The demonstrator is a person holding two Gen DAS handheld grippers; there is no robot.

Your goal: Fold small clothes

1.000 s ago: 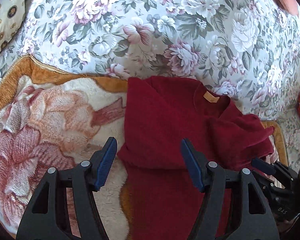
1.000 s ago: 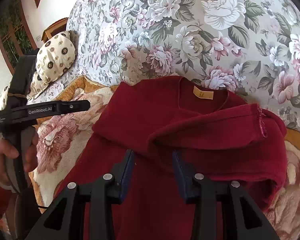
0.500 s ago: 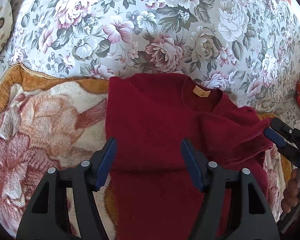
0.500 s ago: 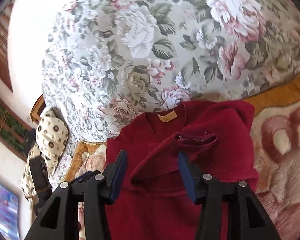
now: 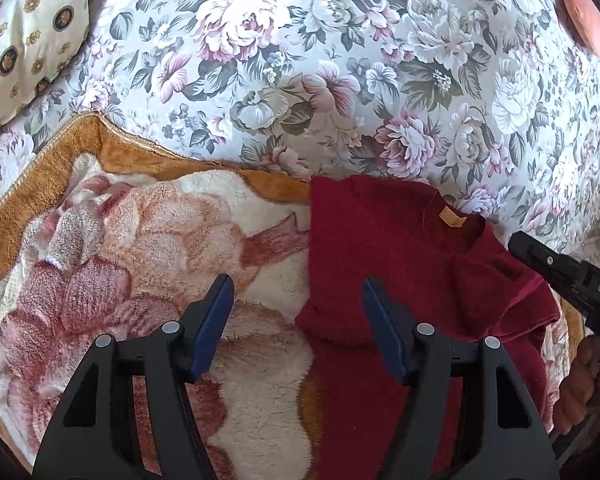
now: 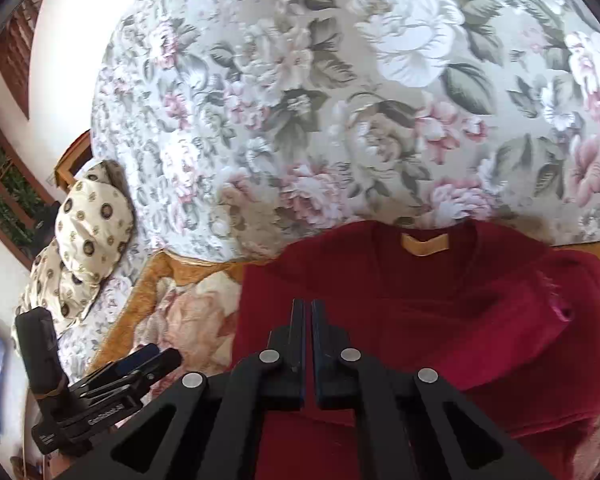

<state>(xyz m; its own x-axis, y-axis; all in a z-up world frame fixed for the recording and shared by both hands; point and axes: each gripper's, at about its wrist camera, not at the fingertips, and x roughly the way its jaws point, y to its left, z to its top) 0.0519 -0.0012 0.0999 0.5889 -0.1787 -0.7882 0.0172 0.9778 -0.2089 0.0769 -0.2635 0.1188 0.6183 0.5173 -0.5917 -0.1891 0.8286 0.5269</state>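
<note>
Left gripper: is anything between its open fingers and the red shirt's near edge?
Nothing visible. The left gripper hangs open over the floral fleece blanket, with the red shirt edge between its fingers, unobstructed.

A dark red knitted cloth garment (image 5: 399,264) with a matt, slightly fuzzy nap is seen, and a smooth tan label (image 5: 451,218) is sewn at its neck. It is laid on a plush fleece blanket (image 5: 148,240) of cream and pink with an ochre border, deep-piled and soft. A smooth woven floral-print sheet (image 5: 300,60) is seen behind. Matt black plastic left tongs (image 5: 300,308) are fitted with blue pads (image 5: 216,320) and dull metal rivets.
</note>
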